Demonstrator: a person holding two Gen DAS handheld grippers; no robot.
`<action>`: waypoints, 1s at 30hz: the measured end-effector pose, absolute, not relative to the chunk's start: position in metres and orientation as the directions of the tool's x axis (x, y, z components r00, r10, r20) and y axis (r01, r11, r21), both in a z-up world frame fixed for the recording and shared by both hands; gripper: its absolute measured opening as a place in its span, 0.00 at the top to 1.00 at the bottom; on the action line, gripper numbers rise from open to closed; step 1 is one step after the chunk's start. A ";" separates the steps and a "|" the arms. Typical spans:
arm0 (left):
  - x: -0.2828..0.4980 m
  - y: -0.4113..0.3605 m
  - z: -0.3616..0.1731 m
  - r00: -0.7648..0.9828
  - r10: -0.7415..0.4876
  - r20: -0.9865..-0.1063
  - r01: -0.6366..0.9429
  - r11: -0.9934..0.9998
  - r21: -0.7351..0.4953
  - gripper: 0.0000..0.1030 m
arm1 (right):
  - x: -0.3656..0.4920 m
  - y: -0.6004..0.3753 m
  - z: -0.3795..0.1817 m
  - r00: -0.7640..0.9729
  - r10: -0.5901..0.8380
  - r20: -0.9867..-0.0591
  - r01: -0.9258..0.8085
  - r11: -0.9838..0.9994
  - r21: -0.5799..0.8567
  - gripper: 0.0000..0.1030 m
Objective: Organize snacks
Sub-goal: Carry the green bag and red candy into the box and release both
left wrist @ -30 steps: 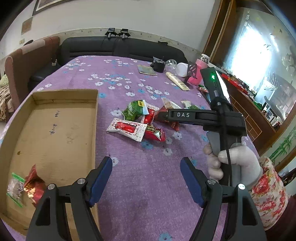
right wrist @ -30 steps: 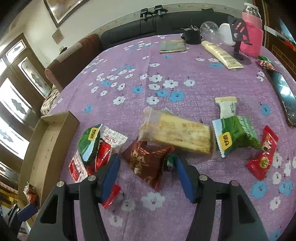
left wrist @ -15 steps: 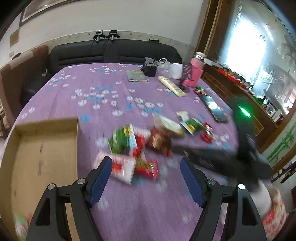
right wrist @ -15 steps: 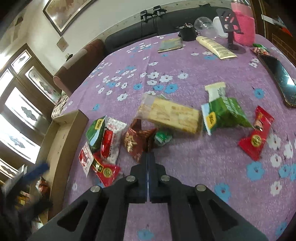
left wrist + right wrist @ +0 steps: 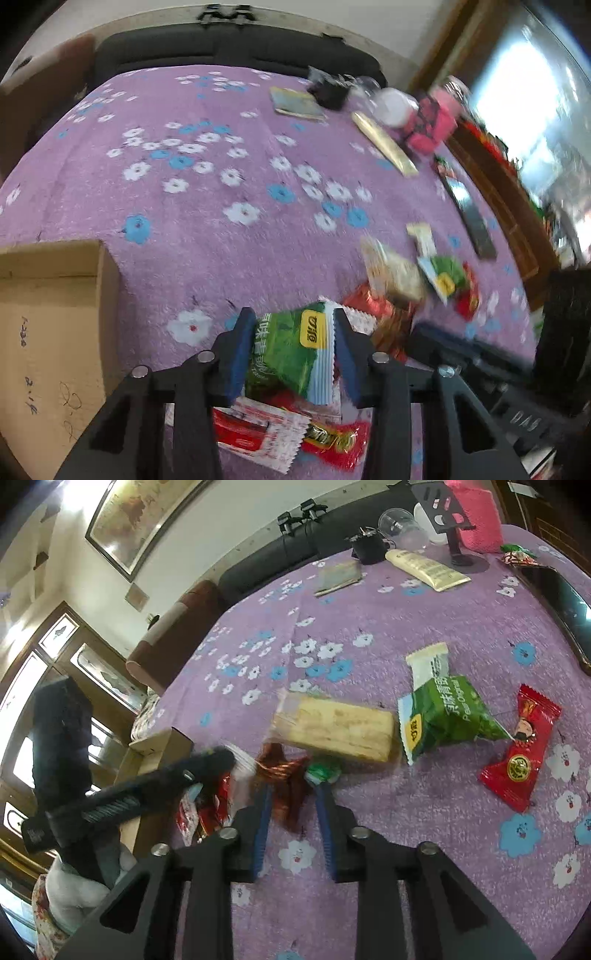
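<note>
Both grippers have dropped down onto the snack pile since a moment ago. Back then the left gripper (image 5: 293, 349) hung wide open above the bench (image 5: 207, 184), and the right gripper (image 5: 291, 812) was pressed fully together.

Now the left gripper has its blue pads on both sides of the green snack bag (image 5: 286, 354). It looks like it is pinching the bag so it can lift it. Under that bag lie a red and white packet (image 5: 255, 432) and a red candy packet (image 5: 340, 439).

The right gripper is part way closed around the brown shiny packet (image 5: 286, 786), squeezing it from both sides.

Just past that packet lie a long cracker pack (image 5: 340, 729), another green bag (image 5: 447, 716) and a red packet (image 5: 521, 749).

The cardboard box (image 5: 48, 332) sits close on the left. I think the snacks go in there, so picking from the near side keeps the trip short.

Far back stand a cream tube (image 5: 424, 568) and a pink thing (image 5: 476, 517).
</note>
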State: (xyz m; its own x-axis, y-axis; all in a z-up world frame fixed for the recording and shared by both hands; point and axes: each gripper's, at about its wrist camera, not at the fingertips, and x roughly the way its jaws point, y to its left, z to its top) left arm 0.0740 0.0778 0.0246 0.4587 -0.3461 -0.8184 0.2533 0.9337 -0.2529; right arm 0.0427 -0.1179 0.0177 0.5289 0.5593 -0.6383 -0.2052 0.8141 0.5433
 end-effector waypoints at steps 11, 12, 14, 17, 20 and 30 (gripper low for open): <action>0.018 0.053 0.027 0.449 -0.362 -0.817 0.402 0.898 -0.178 0.63 | 0.047 -0.125 0.012 0.533 0.547 -0.645 -0.167 0.816 0.554 0.66; 0.014 0.052 0.026 0.454 -0.355 -0.817 0.407 0.898 -0.164 0.63 | 0.048 -0.124 0.011 0.534 0.544 -0.647 -0.166 0.818 0.551 0.66; 0.010 0.050 0.025 0.466 -0.346 -0.814 0.412 0.899 -0.146 0.63 | 0.050 -0.122 0.011 0.538 0.537 -0.649 -0.171 0.824 0.540 0.66; 0.011 0.049 0.022 0.470 -0.350 -0.810 0.405 0.901 -0.155 0.61 | 0.055 -0.115 0.012 0.545 0.536 -0.645 -0.182 0.826 0.533 0.62; 0.011 0.048 0.021 0.472 -0.356 -0.807 0.397 0.903 -0.166 0.59 | 0.061 -0.105 0.011 0.530 0.552 -0.644 -0.198 0.818 0.539 0.49; -0.007 0.056 0.028 0.506 -0.359 -0.784 0.372 0.911 -0.177 0.66 | 0.056 -0.083 0.010 0.508 0.543 -0.669 -0.261 0.837 0.482 0.80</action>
